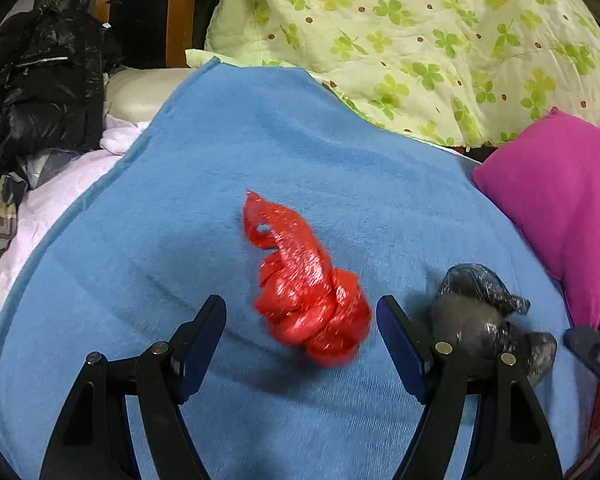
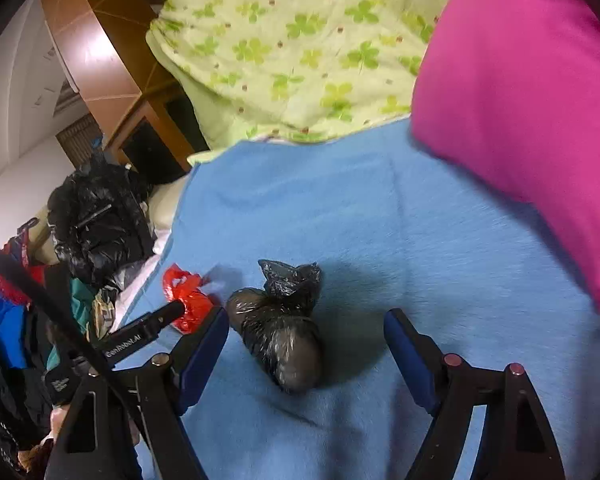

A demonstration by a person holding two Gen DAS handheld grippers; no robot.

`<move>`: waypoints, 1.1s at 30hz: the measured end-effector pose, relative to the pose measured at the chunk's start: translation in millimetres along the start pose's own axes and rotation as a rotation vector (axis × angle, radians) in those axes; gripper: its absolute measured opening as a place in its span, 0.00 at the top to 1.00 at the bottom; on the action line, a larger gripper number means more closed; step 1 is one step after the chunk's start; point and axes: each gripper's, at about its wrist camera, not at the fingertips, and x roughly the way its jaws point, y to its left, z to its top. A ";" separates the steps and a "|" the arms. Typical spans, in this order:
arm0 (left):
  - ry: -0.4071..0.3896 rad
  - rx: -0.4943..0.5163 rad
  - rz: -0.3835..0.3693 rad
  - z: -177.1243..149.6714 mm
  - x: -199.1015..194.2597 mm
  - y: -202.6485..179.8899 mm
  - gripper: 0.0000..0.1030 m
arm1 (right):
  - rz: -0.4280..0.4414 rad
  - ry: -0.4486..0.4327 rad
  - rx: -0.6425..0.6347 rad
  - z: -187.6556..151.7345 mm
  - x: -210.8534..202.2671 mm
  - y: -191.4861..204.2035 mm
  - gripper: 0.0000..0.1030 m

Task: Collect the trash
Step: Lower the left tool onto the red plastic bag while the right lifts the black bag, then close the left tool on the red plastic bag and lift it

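Observation:
A knotted red plastic bag (image 1: pixel 312 304) lies on the blue blanket (image 1: pixel 220 184). My left gripper (image 1: pixel 302 308) is open, and the bag sits between and just ahead of its fingertips, with the pads apart from it. To the right of the red bag lies a tied black plastic bag (image 1: pixel 472 308), partly hidden behind my left gripper's right finger. In the right wrist view this black bag (image 2: pixel 280 340) rests on the blanket between the spread fingers of my open right gripper (image 2: pixel 306 316), closer to the left pad. The red bag (image 2: pixel 188 300) shows behind the left gripper's finger (image 2: pixel 148 328).
A pink pillow (image 1: pixel 560 200) lies at the right edge of the blanket. A green clover-print quilt (image 1: pixel 420 40) is heaped behind it. A black puffer jacket (image 1: pixel 40 80) and other clothes are piled at the left, next to a wooden cabinet (image 1: pixel 180 12).

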 end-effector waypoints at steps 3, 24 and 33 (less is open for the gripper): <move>0.016 0.006 -0.015 1.9 7.9 -1.4 0.24 | 0.013 0.030 -0.019 0.0 20.6 5.2 0.20; 0.060 -0.117 -0.104 -9.7 11.5 18.4 0.43 | -0.054 0.048 -0.139 -8.9 19.4 38.3 0.59; -0.040 0.026 0.003 -21.0 -43.8 -11.4 0.43 | -0.053 -0.032 -0.120 -6.5 -33.1 44.8 0.59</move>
